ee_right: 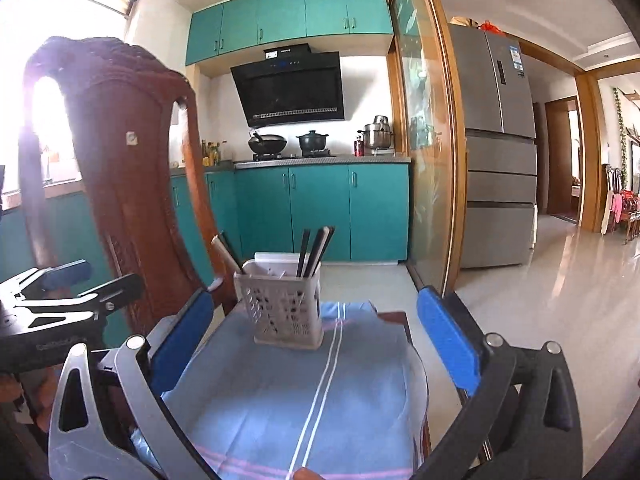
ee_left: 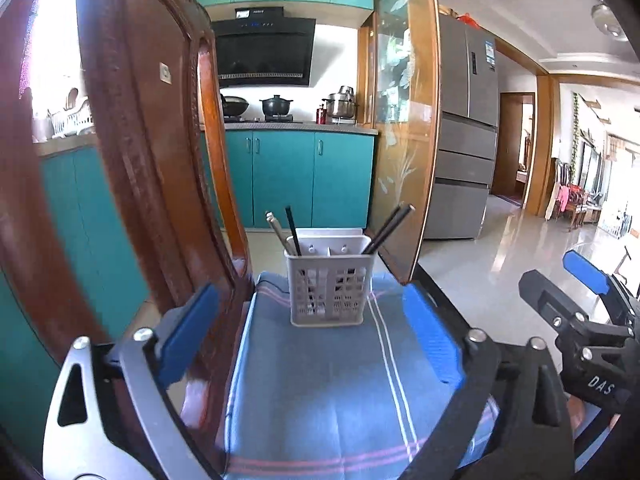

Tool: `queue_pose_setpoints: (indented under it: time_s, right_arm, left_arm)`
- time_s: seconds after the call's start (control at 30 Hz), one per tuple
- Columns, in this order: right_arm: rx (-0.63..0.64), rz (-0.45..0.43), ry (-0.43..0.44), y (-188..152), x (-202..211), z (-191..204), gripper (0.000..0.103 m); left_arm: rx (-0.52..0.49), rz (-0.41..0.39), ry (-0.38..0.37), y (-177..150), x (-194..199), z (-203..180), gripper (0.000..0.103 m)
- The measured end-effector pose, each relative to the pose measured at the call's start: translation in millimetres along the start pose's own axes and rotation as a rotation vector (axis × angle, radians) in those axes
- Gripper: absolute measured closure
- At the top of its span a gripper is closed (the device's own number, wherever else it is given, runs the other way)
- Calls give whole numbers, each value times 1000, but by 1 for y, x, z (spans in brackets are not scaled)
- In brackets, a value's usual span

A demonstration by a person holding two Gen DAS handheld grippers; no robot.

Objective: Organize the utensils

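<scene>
Plainly, both the left gripper (ee_left: 312,344) and the right gripper (ee_right: 316,336) hold their blue fingers spread wide, pinching nothing; ahead between them, untouched, the utensil holder (ee_left: 330,282) with chopsticks (ee_left: 386,230) stands upright on the blue cloth (ee_left: 320,392)

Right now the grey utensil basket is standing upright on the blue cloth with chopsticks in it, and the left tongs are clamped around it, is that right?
Not quite. The left tongs are open and short of the grey utensil basket, not clamped around it, as the left wrist view shows. The rest holds: the basket stands upright on the blue cloth with chopsticks in it.
</scene>
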State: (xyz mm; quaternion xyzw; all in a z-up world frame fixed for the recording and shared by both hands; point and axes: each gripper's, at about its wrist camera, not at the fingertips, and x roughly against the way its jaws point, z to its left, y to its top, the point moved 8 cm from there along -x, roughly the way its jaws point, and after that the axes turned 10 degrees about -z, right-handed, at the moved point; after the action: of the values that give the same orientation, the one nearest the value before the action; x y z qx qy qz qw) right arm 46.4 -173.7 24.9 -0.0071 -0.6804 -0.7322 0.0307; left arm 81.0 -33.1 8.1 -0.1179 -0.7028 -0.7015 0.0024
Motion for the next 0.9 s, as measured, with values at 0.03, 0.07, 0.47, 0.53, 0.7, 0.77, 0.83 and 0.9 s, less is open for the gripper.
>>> queue_pose_setpoints:
  time_s: [0.03, 0.07, 0.47, 0.53, 0.7, 0.77, 0.83, 0.9]
  right_arm:
    - [4, 4, -7, -3, 5, -1, 3]
    - [5, 12, -12, -4, 7, -1, 3]
    - [30, 4, -39, -5, 34, 3, 3]
    - [44, -4, -38, -5, 37, 5, 3]
    - [48, -13, -37, -4, 40, 6, 3]
    - [48, -14, -36, -4, 40, 6, 3]
    - [47, -14, -35, -5, 40, 5, 3]
    - [48, -12, -34, -5, 40, 6, 3]
  left_arm:
    - [-11, -2, 8, -3, 7, 0, 5]
    - [-25, -4, 15, -6, 14, 1, 4]
    - [-55, -28, 51, -1, 53, 4, 4]
    - [-60, -32, 43, 0, 55, 2, 4]
    - [-61, -32, 34, 1, 56, -1, 4]
    - [-62, -31, 39, 1, 55, 0, 4]
    - [-59, -27, 40, 1, 53, 1, 4]
    - [-61, -26, 45, 1, 52, 2, 4]
